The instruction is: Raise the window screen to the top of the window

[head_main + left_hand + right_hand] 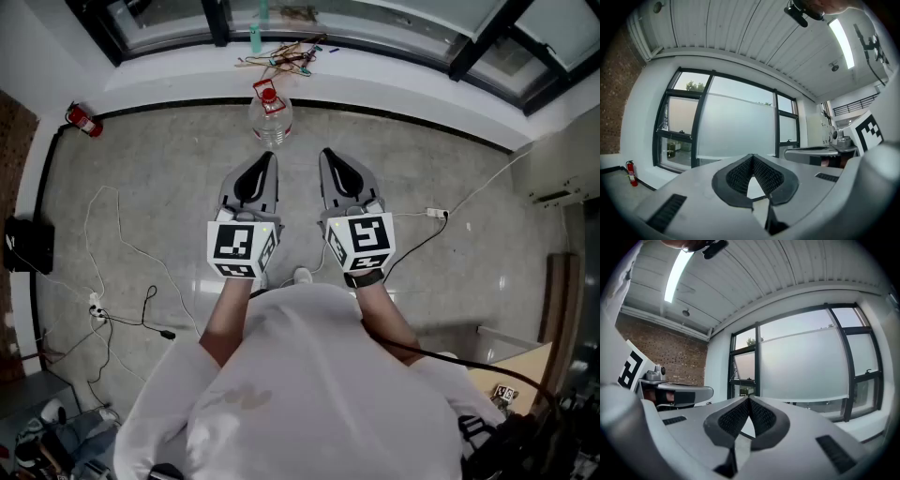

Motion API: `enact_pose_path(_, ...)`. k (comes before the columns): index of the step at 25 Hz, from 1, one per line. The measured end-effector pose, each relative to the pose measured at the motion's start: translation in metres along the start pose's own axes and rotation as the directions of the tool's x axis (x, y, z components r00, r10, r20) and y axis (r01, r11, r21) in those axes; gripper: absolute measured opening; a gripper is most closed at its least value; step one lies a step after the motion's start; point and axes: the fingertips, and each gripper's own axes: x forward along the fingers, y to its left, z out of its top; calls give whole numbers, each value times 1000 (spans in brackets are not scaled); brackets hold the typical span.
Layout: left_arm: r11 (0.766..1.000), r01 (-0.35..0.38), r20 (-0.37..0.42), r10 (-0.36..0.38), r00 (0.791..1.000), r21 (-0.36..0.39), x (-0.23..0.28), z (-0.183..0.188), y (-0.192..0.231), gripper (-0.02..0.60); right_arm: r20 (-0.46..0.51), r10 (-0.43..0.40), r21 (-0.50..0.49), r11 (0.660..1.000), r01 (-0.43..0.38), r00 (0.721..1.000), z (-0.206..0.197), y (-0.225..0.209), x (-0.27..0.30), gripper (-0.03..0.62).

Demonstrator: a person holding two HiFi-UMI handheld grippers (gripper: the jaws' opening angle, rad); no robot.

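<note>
- Lying at the far left, about ten o'clock from the grippers, an extinguisher (82, 120) is resting at the foot of the wall, and thin cables (122, 281) are trailing across the floor (169, 169) at eight o'clock.
- The left gripper (269, 157) is pointing level toward twelve o'clock. Its own view is showing the jaws pressed together at the tips, with nothing between them.
- A bottle (271, 114) with a red cap is standing just ahead at twelve o'clock, in line with the gap between the two grippers. Beyond it, a tangle of sticks (286, 56) is lying on the sill (394, 70).
- The screen (736, 126) is hanging over the wide middle pane of the window (695, 123), at twelve o'clock from both grippers and well apart from them. Its top edge is stopping short of the frame's top, with clear glass showing above it and a narrow strip showing below its bottom rail.
- The right gripper (326, 155) is riding just beside the left one, also aiming at twelve o'clock. Its jaws are meeting too, holding nothing.
- A white plug (436, 214) is lying on the floor at three o'clock.
</note>
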Motion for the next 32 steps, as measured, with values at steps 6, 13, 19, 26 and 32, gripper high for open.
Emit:
enact_pose_path(6, 997, -71, -52, 71, 996, 6, -20, -13, 3, 2, -112, 62, 110, 993, -50, 992, -34, 7, 6, 0)
enact_pose_path(13, 964, -267, -58, 266, 962, -2, -81, -18, 88, 2, -133, 331, 48, 944, -328, 934, -34, 127, 54, 0)
enact_pose_path(19, 913, -408, -45, 407, 912, -16, -157, -17, 196, 3, -122, 464, 36, 886, -463, 877, -29, 249, 111, 0)
enact_pose_path(26, 767, -642, -2, 642, 767, 8, -301, -13, 359, 3, -52, 635, -19, 771, -637, 771, -7, 436, 179, 0)
enact_pose_path(32, 641, -766, -19, 766, 643, -50, -402, -28, 451, 3, -82, 766, -44, 636, -770, 637, -15, 577, 201, 0)
